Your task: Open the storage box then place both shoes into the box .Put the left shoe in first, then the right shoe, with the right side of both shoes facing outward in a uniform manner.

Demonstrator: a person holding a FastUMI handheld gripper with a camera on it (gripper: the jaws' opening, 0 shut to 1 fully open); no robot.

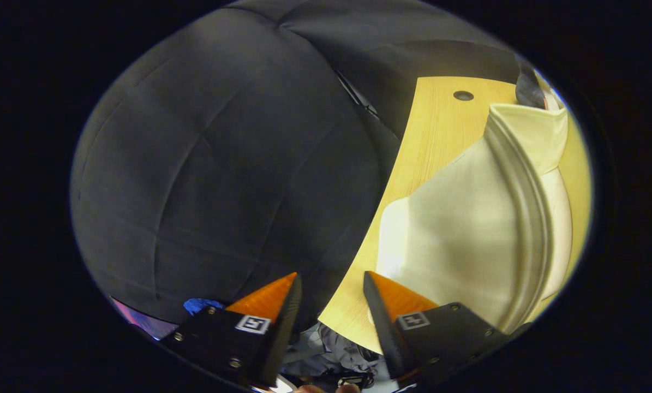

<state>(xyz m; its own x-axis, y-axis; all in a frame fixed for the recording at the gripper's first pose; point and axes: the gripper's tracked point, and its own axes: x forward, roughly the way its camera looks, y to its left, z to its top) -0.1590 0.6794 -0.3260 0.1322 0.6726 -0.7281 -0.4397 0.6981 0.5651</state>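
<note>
The storage box (467, 218), pale and translucent with a ribbed band along one edge, rests on the wooden table (432, 131), ahead of the gripper (332, 284) and off to the side of one finger. The jaws stand apart with nothing between them. A round hole (463, 95) marks the tabletop beyond the box. Black cloth (222, 164) hangs beside the table edge.

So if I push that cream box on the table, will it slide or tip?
Probably slides: the box looks like smooth, glossy plastic sitting flat on the bare wooden table. It looks broad and low, so tipping seems unlikely. It is likely light and may skid, so push gently. The gripper is open, jaws apart and touching nothing.
</note>
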